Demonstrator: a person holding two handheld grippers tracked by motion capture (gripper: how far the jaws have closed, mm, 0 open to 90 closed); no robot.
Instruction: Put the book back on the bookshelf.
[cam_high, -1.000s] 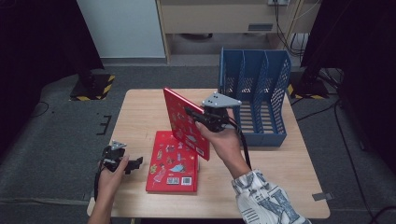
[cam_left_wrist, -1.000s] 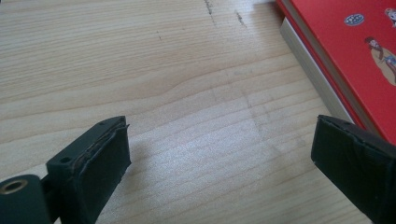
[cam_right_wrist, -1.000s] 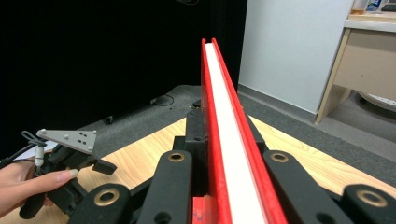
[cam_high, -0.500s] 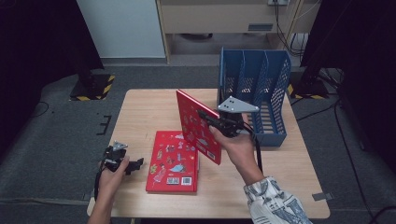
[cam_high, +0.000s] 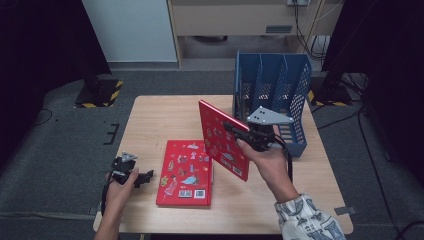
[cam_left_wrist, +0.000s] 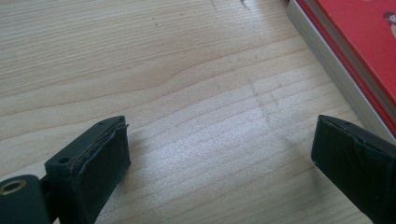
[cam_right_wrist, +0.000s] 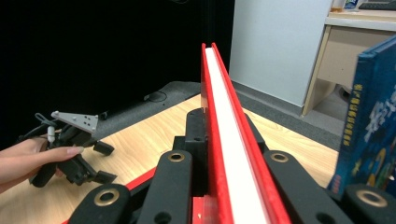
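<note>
In the high view, a person is sitting at the bottom of the frame at a wooden table (cam_high: 165, 117). The right claw (cam_high: 235, 131), near the middle, is squeezing a red book (cam_high: 222, 140) and holding it up on its edge, tilted, above the table. Just right of it, a blue file rack (cam_high: 272, 95) is standing at the upper right of the table. A second red book (cam_high: 184, 172) is lying flat at the lower middle. The left claw (cam_high: 145, 178) is resting at the lower left, just beside that flat book, with its jaws apart. In the left gripper view, the two black jaws are sitting wide apart over bare wood, and the flat book's edge (cam_left_wrist: 345, 60) is showing at the upper right. In the right gripper view, the jaws are pressing both sides of the red book (cam_right_wrist: 224, 135), which is running up the middle. The left claw (cam_right_wrist: 102, 163) is sitting at the lower left in a hand (cam_right_wrist: 28, 161), and a blue book (cam_right_wrist: 369, 121) is standing at the right edge.
</note>
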